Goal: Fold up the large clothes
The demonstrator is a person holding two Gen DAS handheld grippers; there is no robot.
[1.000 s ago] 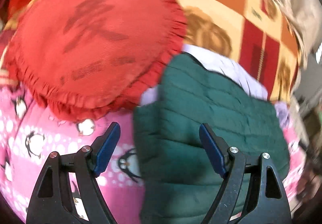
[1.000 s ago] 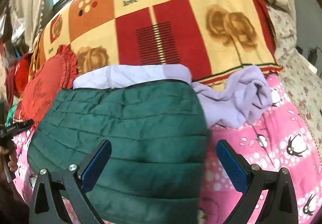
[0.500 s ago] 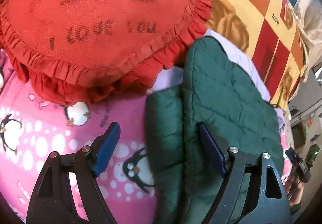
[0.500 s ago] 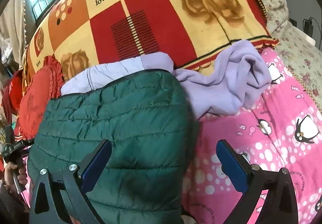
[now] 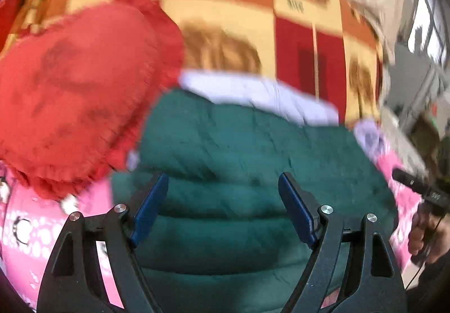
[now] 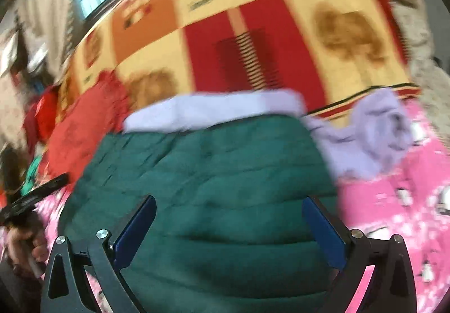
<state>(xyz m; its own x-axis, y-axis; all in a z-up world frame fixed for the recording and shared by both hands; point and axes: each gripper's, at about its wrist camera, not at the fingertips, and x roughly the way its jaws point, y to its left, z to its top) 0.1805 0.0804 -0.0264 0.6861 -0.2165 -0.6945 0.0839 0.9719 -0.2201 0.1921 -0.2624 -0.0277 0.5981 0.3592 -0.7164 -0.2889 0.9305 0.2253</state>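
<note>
1. Green quilted jacket [image 5: 253, 161] lies folded into a thick block on the pink penguin-print sheet [image 6: 399, 217]; it serves as the landmark for everything else
2. Behind the jacket's far edge a strip of pale lilac lining [image 6: 213, 110] shows, lying against the foot of the patchwork blanket [image 6: 253, 40] of red, orange and cream squares that rises beyond it
3. In the right wrist view, a crumpled lilac fleece garment [image 6: 377, 138] rests just beside the jacket's far right corner, partly on the pink sheet
4. On the opposite side, a red frilled cushion [image 5: 76, 93] lies against the jacket's far left corner; the left wrist view has its frill overlapping the green edge
5. Left gripper [image 5: 223, 206] hovers over the near left part of the jacket with its blue-padded jaws spread wide; the green fabric shows between and beyond them, but the pads grip nothing
6. Right gripper [image 6: 229, 231] hangs over the near middle of the jacket, its jaws likewise wide apart with nothing held, green quilting filling the gap between the pads
7. At the jacket's right edge in the left wrist view, a hand [image 5: 422, 234] grips a black handle; at its left edge in the right wrist view another hand [image 6: 25, 242] does the same
8. Both views are motion-blurred, so fine detail of the quilting and prints is hard to make out
</note>
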